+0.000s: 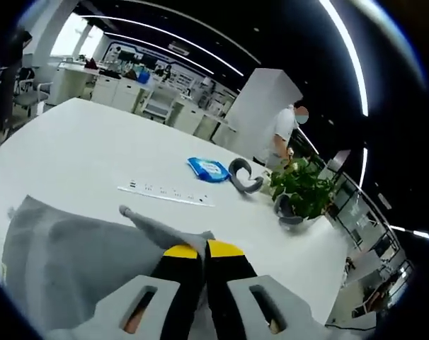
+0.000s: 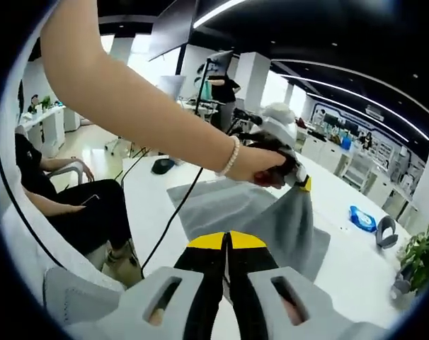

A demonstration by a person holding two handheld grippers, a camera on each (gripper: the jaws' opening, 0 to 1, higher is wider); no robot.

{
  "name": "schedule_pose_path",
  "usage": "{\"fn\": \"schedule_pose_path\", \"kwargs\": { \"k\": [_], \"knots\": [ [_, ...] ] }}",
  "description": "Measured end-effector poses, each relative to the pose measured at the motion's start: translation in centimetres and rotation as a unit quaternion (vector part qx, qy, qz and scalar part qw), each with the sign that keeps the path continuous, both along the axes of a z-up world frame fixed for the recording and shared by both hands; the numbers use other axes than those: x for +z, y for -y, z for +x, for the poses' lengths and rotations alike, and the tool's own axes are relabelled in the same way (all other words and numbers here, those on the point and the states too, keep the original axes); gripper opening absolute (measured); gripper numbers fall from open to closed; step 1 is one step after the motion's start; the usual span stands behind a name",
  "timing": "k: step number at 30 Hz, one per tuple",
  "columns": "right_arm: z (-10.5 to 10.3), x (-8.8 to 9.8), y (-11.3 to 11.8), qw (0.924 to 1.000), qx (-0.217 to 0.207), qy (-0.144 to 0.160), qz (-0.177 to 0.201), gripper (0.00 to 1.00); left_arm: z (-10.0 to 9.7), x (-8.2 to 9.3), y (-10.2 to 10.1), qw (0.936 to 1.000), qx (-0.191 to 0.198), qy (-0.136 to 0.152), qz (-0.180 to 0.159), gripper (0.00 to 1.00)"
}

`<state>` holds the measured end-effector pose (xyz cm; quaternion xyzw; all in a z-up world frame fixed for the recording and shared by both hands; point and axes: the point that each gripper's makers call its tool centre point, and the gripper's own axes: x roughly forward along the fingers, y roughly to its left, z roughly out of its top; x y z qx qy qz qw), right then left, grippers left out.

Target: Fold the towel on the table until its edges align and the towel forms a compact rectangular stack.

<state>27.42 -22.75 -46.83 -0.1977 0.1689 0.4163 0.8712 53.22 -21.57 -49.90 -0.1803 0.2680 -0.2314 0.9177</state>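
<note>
Both grippers pinch the towel to carry a fold.
Left gripper (image 1: 202, 249) jaws shut on the towel (image 1: 73, 248); right gripper (image 2: 227, 241) jaws clamp another edge, the cloth lifted off the table (image 1: 80, 149) ahead, partly draped.

power strip (image 1: 166, 193) ahead, bare table (image 1: 73, 142) beyond

Bright ceiling strip lights, window glare, fisheye-warped edges.

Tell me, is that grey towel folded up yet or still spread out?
Not folded: the grey cloth towel hangs lifted from one corner by the left claw, its lower part draped loosely on the white table.
</note>
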Motion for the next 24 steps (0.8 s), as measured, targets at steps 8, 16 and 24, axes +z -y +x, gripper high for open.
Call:
{"fn": "schedule_pose_path", "kwargs": {
  "k": [8, 16, 24],
  "knots": [
    [0.7, -0.3, 0.5, 0.9997, -0.022, -0.002, -0.003, 0.0, 0.5, -0.4, -2.0, 0.9999, -0.004, -0.001, 0.016, 0.02],
    [0.1, -3.0, 2.7, 0.9964, -0.049, 0.01, -0.069, 0.0, 0.5, -0.8, -5.4, 0.9996, 0.005, -0.007, 0.027, 0.02],
    [0.4, -3.7, 6.5, 0.9898, -0.134, -0.004, -0.048, 0.0, 0.0, -1.2, -8.4, 0.9989, 0.006, -0.007, 0.046, 0.02]
  ]
}}
